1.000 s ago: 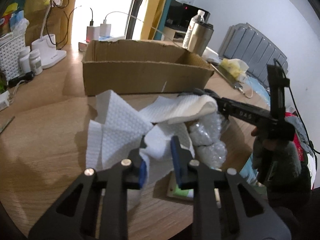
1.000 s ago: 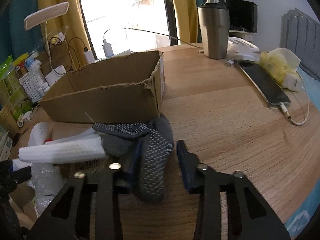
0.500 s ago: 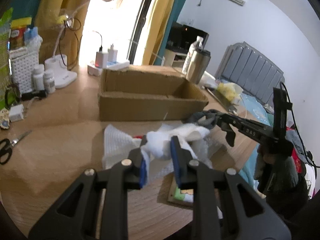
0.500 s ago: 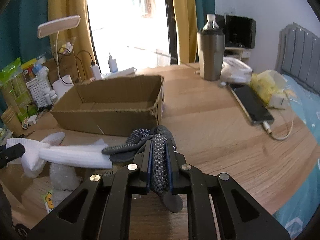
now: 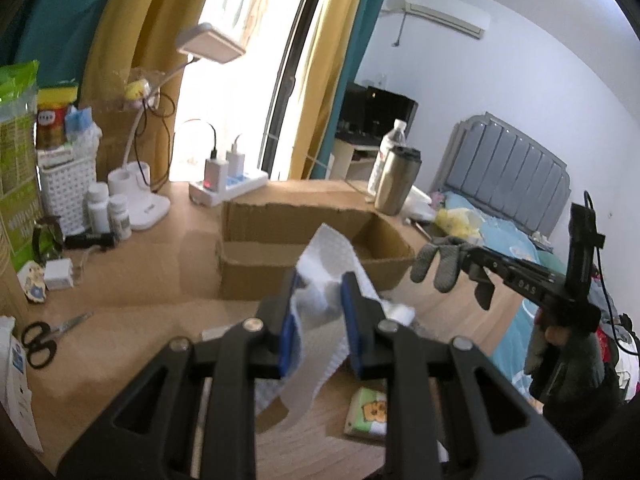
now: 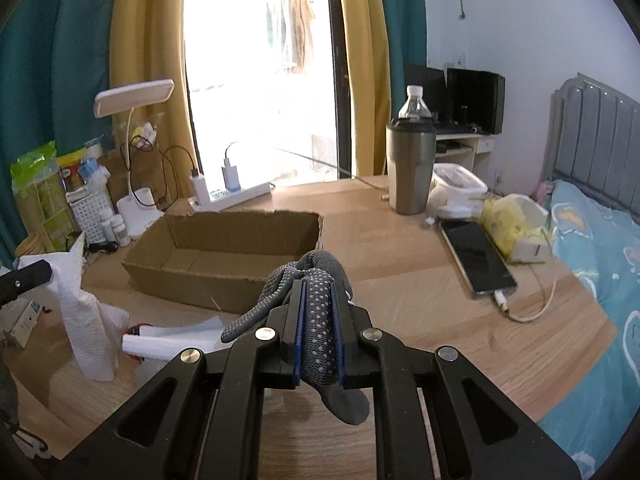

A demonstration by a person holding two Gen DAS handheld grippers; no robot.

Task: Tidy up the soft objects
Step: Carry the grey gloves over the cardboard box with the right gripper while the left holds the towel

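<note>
Two tongs are each clamped on something soft above the counter (image 6: 420, 280): the left tongs (image 5: 319, 312) pinch a white paper towel (image 5: 324, 264), the right tongs (image 6: 318, 320) squeeze a grey dotted glove (image 6: 318, 312), both near the open cardboard box (image 6: 224, 256).

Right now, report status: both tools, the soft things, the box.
Left tool shut on paper towel, lifted. Right tool shut on grey glove, lifted. Cardboard box open ahead, nothing in it, path unobstructed.
</note>
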